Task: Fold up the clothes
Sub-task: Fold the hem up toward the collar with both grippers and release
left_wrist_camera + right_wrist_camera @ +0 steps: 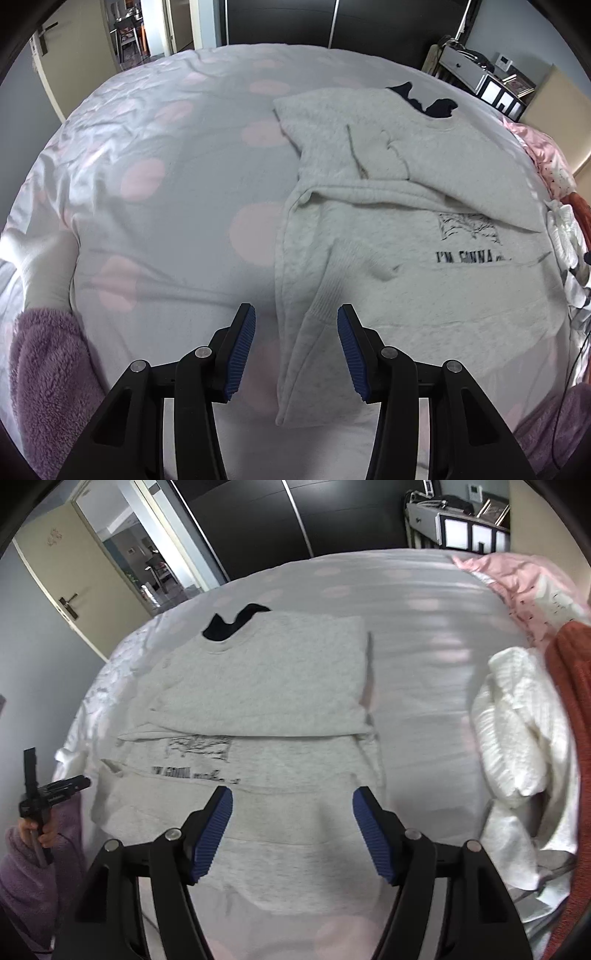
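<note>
We hold the left hand-held gripper (296,349) and right hand-held gripper (291,834) released, low over the near hem of the grey sweatshirt (258,686), which lies partly folded on the bed (166,177).

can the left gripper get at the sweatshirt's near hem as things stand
Probably yes: the left gripper is open, the sweatshirt hem lies right between its fingers, and nothing sits on that corner.

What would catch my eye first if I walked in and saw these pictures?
Probably the grey sweatshirt spread across the middle of the pink-spotted bedspread, its sleeves folded in over black printed lettering. Next, the open blue-padded left gripper and right gripper hovering over its near edge. A white and rust clothes heap sits at the bed's right side.
</note>
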